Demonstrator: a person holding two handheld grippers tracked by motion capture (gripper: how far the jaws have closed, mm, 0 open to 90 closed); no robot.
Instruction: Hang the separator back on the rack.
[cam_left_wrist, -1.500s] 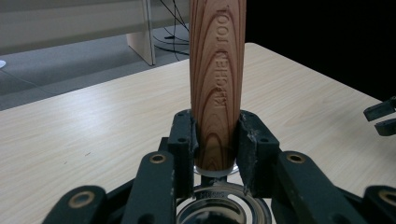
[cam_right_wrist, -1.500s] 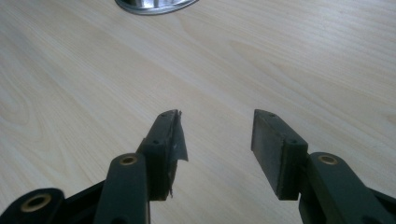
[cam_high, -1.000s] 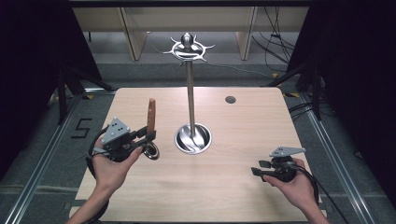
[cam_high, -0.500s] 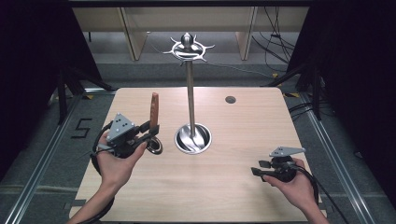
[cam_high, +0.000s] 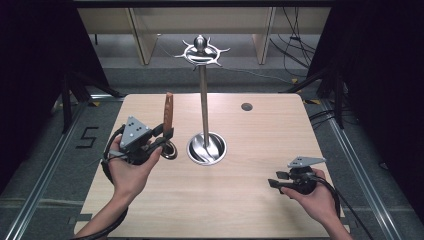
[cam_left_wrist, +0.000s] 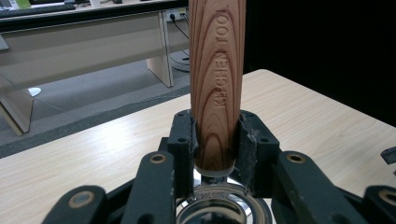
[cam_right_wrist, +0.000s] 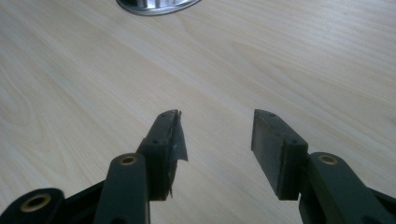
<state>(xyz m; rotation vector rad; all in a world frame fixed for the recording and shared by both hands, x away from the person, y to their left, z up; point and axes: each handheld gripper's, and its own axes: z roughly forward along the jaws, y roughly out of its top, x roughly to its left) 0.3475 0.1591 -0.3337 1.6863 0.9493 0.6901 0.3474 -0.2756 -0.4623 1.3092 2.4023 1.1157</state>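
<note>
The left hand-held gripper (cam_high: 161, 141) was clamped on a wooden-handled utensil (cam_high: 169, 114), handle pointing up, left of the steel rack (cam_high: 202, 100) on the table (cam_high: 250, 200). Up close, the handle read "KITCHEN TOOL", its steel collar "SUS304". The right hand-held gripper (cam_high: 272, 183) sat near the table's right edge, jaws apart, gripping nothing.
</note>
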